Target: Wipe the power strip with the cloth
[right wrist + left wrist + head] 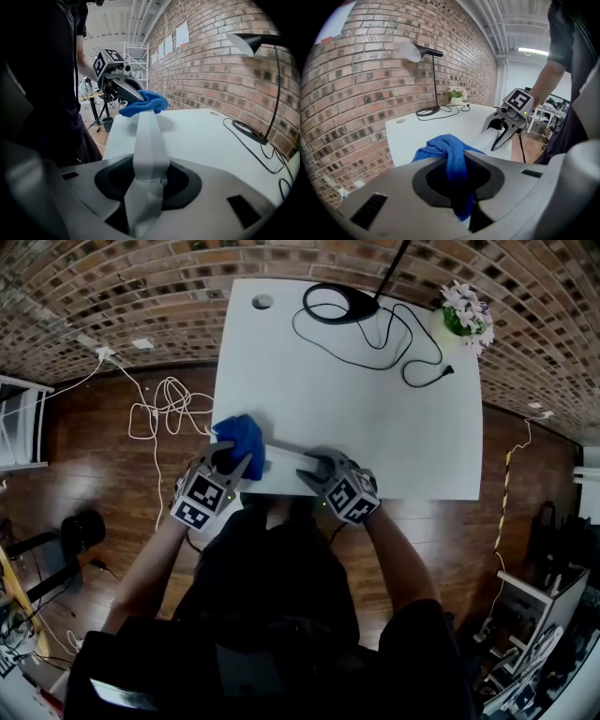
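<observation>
A long white power strip point(286, 454) lies along the near edge of the white table point(347, 409). My right gripper point(314, 470) is shut on its right end; in the right gripper view the strip point(149, 140) runs away from between the jaws. My left gripper point(230, 463) is shut on a bunched blue cloth point(242, 439), which rests over the strip's left end. In the left gripper view the cloth point(450, 150) hangs between the jaws, with the strip point(490, 138) beyond it. The part of the strip under the cloth is hidden.
At the table's far side stand a black desk lamp base point(339, 304) with its looping cable point(403, 348), a small flower pot point(466, 315) and a round grommet hole point(262, 302). White cables point(164, 409) lie on the wooden floor to the left. A brick wall runs behind.
</observation>
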{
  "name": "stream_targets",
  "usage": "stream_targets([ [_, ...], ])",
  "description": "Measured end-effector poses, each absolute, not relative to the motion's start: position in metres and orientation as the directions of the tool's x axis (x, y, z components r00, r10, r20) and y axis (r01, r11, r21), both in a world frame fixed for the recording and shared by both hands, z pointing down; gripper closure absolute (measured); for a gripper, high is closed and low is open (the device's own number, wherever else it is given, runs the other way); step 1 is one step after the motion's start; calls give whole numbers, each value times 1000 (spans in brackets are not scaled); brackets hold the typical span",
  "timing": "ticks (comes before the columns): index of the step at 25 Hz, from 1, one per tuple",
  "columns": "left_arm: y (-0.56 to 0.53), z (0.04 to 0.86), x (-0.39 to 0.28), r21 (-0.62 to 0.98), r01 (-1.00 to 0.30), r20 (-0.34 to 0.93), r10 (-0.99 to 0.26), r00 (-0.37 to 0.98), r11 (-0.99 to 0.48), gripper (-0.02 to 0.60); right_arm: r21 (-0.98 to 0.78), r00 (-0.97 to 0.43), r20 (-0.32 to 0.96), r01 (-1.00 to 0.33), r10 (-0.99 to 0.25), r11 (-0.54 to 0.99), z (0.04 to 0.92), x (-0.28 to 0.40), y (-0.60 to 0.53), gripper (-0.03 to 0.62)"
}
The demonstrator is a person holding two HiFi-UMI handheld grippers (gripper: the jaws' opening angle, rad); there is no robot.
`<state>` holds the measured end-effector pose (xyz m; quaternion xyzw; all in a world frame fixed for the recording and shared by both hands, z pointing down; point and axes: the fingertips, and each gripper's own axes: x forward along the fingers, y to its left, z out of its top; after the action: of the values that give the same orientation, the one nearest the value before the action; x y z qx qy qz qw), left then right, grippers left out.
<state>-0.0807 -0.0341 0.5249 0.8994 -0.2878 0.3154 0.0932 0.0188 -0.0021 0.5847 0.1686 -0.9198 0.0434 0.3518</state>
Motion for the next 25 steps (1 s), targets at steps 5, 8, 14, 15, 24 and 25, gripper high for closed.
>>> stream_targets([
  [5, -37, 525, -91, -13, -595, 632, -467, 618, -804, 518, 42, -694, 662, -342, -283, 939, 585, 17, 0, 431],
  [8, -39, 526, -96, -14, -609, 641, -474, 604, -793, 518, 53, -696, 658, -338, -287, 940, 585, 17, -1, 431],
  [14, -45, 528, -111, 16, -649, 673, -471, 570, -761, 518, 68, -696, 654, -337, -296, 939, 585, 17, 0, 431],
  [15, -46, 528, -114, 27, -658, 683, -467, 562, -753, 518, 66, -695, 655, -337, -296, 939, 585, 17, 0, 431],
  [24, -48, 531, -110, -103, -657, 777, -473, 417, -747, 518, 74, -694, 651, -345, -307, 936, 584, 17, 1, 431],
  [25, -49, 532, -110, -127, -649, 788, -473, 393, -750, 518, 76, -696, 649, -343, -307, 936, 584, 16, 1, 431],
])
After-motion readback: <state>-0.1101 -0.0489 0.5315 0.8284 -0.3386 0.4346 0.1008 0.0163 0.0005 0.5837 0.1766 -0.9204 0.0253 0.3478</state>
